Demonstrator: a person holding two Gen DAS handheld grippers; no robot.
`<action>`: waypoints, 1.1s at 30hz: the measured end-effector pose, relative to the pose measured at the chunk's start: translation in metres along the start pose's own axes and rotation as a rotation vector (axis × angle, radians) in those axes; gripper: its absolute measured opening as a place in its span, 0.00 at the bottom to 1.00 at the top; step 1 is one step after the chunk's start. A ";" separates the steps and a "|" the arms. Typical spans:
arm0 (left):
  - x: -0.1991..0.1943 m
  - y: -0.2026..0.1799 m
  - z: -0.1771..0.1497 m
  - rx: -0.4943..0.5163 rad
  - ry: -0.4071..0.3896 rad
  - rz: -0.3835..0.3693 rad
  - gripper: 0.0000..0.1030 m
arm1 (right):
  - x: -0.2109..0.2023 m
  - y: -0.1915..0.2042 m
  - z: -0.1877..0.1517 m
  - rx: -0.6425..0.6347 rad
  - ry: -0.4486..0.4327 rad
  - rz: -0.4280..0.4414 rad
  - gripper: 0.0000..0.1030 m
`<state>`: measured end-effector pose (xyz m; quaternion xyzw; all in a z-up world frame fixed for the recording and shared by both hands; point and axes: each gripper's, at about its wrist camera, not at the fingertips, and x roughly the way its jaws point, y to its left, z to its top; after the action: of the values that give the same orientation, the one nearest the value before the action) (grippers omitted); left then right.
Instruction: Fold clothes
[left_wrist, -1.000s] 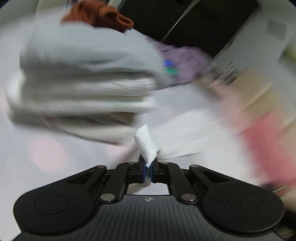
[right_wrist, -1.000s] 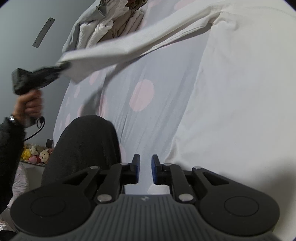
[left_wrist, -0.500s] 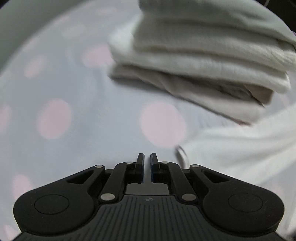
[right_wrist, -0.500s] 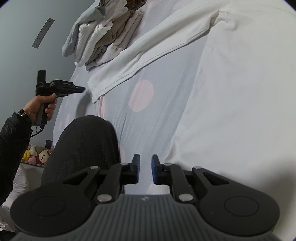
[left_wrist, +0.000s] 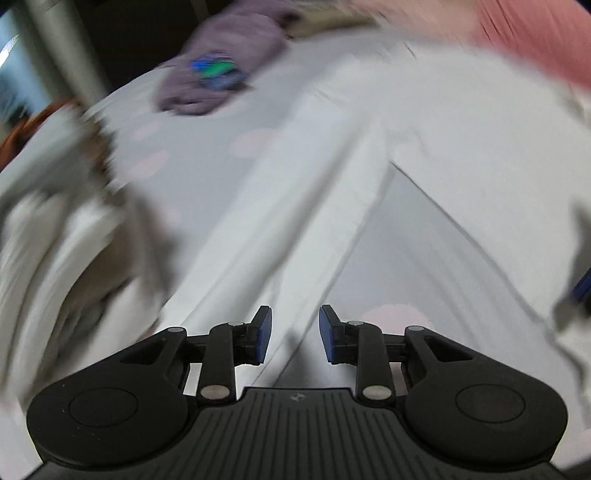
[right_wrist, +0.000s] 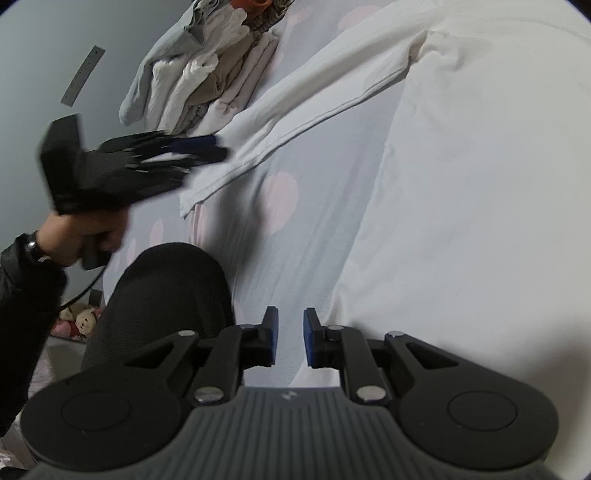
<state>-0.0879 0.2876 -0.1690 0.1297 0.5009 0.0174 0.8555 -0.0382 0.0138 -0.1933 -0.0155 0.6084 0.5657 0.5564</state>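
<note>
A white long-sleeved shirt (right_wrist: 480, 177) lies spread on the dotted grey bedsheet (right_wrist: 280, 236), its sleeve (right_wrist: 295, 114) stretched out to the left. In the blurred left wrist view the sleeve (left_wrist: 280, 206) runs from the gripper up to the shirt body (left_wrist: 472, 140). My left gripper (left_wrist: 291, 334) is open and empty just above the sleeve's end; it also shows in the right wrist view (right_wrist: 207, 147), beside the cuff. My right gripper (right_wrist: 287, 339) is open and empty at the shirt's lower edge.
A stack of folded pale clothes (right_wrist: 207, 77) lies beyond the sleeve; it shows at the left in the left wrist view (left_wrist: 55, 229). A purple garment (left_wrist: 221, 59) and a pink one (left_wrist: 535, 33) lie farther off. The person's black-clad knee (right_wrist: 166, 295) rests beside the right gripper.
My left gripper let go of the sleeve end, swung away, and now points along the sleeve with its jaws wider open. The sleeve dropped flat on the bed. My right gripper has hardly moved.
</note>
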 end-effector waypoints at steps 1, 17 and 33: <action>0.008 -0.010 0.002 0.050 0.013 0.006 0.25 | -0.003 -0.001 0.000 0.000 -0.003 -0.003 0.18; 0.024 -0.016 -0.017 0.126 0.134 0.055 0.01 | -0.041 -0.035 -0.018 0.096 -0.056 -0.037 0.18; 0.000 -0.041 -0.029 0.215 0.178 -0.065 0.05 | -0.061 -0.052 -0.020 0.143 -0.116 -0.063 0.19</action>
<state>-0.1166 0.2537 -0.1921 0.2020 0.5778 -0.0527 0.7890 0.0052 -0.0563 -0.1906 0.0377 0.6132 0.5031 0.6078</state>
